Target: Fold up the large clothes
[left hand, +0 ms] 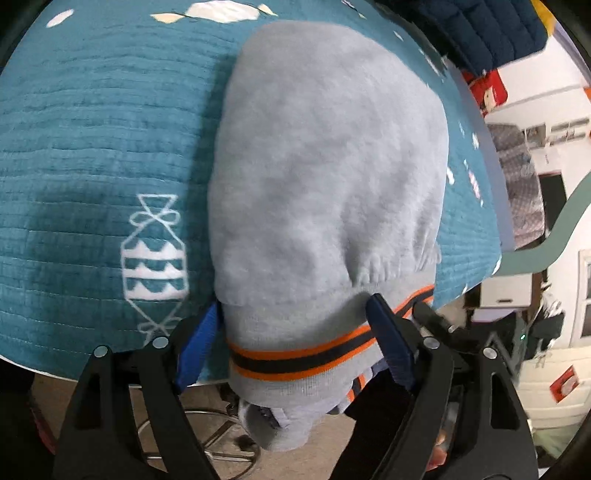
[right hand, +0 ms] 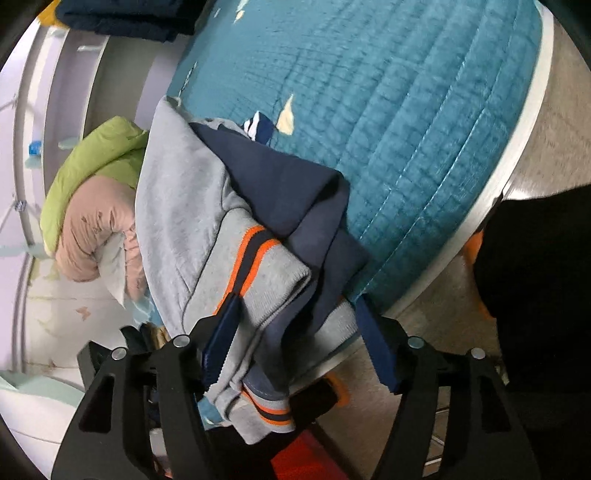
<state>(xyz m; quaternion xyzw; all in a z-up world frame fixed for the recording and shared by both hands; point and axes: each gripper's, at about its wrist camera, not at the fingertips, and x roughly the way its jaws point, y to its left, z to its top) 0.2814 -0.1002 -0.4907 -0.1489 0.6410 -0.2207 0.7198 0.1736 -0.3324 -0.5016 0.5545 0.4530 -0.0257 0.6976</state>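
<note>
on top of the blue quilt lies a grey sweatshirt, folded up into a thick soft bundle. the quilt has white drawings on it, and one that looks like a wrapped candy sits just beside the bundle. the sweatshirt's bottom band, with orange and dark stripes, hangs past the near edge of the quilt.

the left gripper has its blue fingers spread wide, one on each side of the striped band. the fingers touch the cloth at its sides, but they are not squeezing it.

from the right gripper's camera the same sweatshirt looks messier. a dark blue part of it lies on top of the grey, and a striped cuff sticks out toward the gripper. the right gripper is wide open too, with the bunched cloth sitting between its fingers. one finger rests against the grey cuff and the other is just past the dark blue edge.

off the far side of the quilt from that gripper there is a green and pink puffy thing, maybe a pillow or a coat. at the far end of the quilt sits a dark blue folded pile.
</note>
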